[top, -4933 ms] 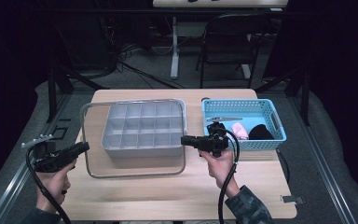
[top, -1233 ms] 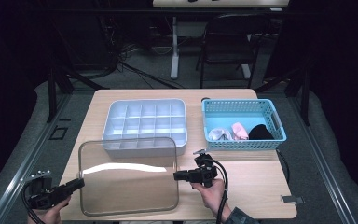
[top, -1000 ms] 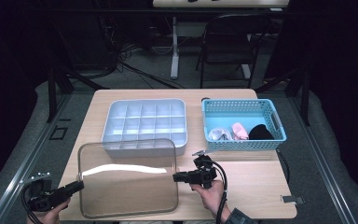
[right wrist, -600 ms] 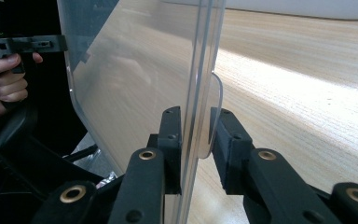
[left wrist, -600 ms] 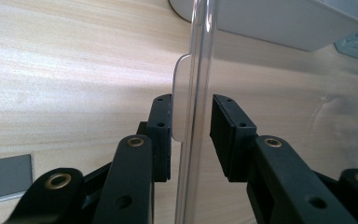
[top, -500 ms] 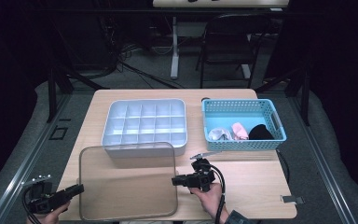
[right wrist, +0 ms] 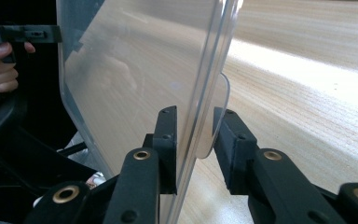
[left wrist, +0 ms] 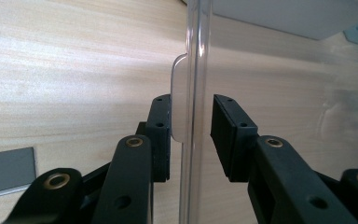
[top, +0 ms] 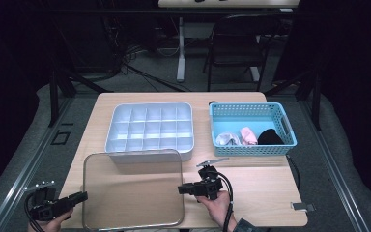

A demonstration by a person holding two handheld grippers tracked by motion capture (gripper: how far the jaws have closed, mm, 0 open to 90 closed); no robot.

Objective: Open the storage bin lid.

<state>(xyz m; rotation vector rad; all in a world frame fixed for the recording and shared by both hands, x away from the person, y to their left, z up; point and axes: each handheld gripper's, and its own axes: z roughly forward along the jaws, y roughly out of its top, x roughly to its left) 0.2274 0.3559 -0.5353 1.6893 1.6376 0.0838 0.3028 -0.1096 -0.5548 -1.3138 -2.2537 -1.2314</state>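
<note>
1. The lid (top: 133, 189), clear and hard to make out but for its rim, lay flat at the table's (top: 261, 193) near edge, in front of the organizer (top: 150, 129); its near rim ran close to the bottom of the high view.
2. The left gripper (top: 79, 197) reached the lid's left edge. In the left gripper view (left wrist: 191, 135) its jaws straddled the rim and a small tab (left wrist: 178, 100); one pad lay against the tab, while a gap showed between the other pad and the rim, so the jaws stood apart and did not pinch it.
3. The right gripper (top: 181, 189) met the lid's right edge. In the right gripper view (right wrist: 196, 140) its jaws had just been opening, with the rim and a tab (right wrist: 214, 116) between them and a gap showing on the tab's side.
4. The person's forearms were cut off at the bottom of the high view.
5. A basket (top: 251, 145) stood right of the organizer, holding soft items too small to identify.
</note>
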